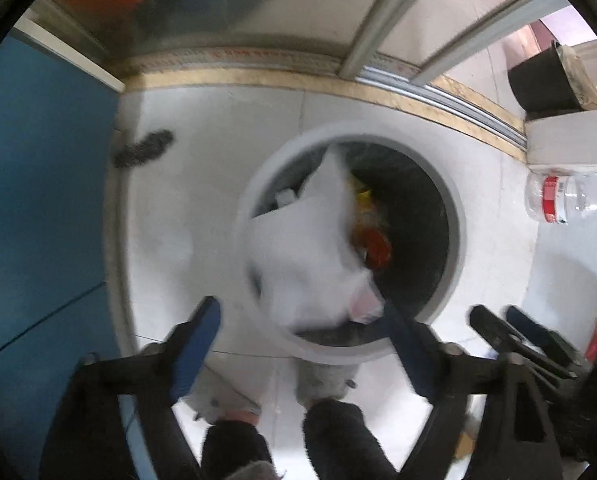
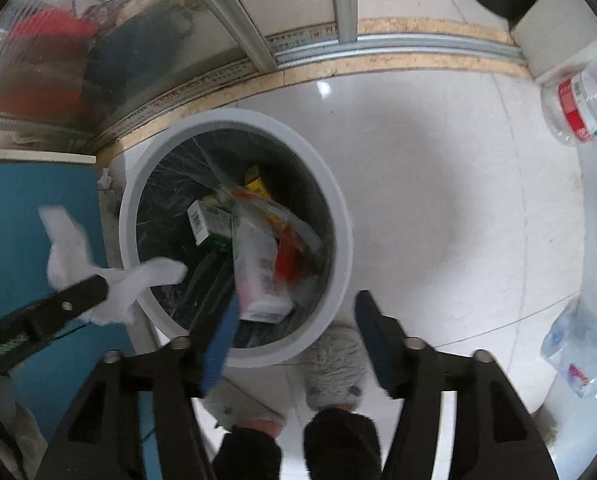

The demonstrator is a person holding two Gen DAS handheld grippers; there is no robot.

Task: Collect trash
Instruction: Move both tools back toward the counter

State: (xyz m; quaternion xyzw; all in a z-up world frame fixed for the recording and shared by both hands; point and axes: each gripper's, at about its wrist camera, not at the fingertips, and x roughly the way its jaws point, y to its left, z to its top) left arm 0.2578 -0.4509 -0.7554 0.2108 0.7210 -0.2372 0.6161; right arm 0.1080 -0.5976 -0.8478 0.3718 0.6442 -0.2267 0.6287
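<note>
Both my grippers hang over the white bin (image 2: 340,216); the left gripper (image 1: 302,320) stands wide, its white tissue (image 1: 310,248) dropping past the rim; the right gripper (image 2: 296,312) gapes empty above the packaging (image 2: 258,268); I hold steady so the tissue lands inside.

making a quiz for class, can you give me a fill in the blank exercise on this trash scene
1. The white tissue hangs over the round ____, free of the blue fingers.
2. Both grippers, left and right, are ____.
3. The bottle with the red label lies on the ____.
4. The panel beside the bin is ____ in colour.

Missing words: bin; open; floor; blue
</note>
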